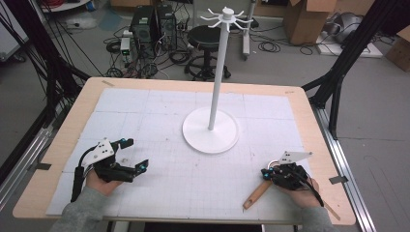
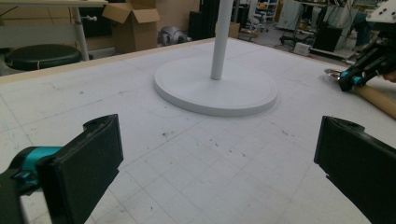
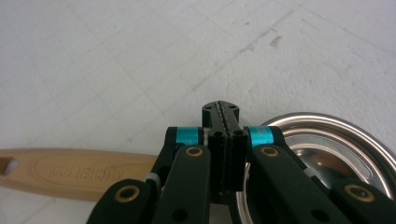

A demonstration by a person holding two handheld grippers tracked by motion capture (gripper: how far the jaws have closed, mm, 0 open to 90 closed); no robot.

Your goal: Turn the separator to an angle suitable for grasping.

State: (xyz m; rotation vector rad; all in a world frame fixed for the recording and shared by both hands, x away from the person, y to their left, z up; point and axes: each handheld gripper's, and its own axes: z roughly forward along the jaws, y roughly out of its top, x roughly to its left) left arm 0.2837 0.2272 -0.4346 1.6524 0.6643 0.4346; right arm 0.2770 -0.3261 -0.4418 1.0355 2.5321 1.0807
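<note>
Ladle [image 1: 256, 194] near table's front edge [image 1: 193, 218], right hand-held gripper [image 1: 265, 172] above

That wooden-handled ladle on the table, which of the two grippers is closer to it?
The right gripper: it sits directly over the ladle, jaws shut, above where handle meets bowl. The left gripper is open, far across the table.

wooden handle [image 3: 79, 172], shiny metal bowl [image 3: 327, 140]

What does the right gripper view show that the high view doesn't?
Right gripper view alone: the round metal bowl of the utensil, lettering on its wooden handle, and the right gripper with jaws shut flush together. High view alone: the white stand with its hook crown, and the left gripper, open. Both: the handle and the white gridded mat.
</note>
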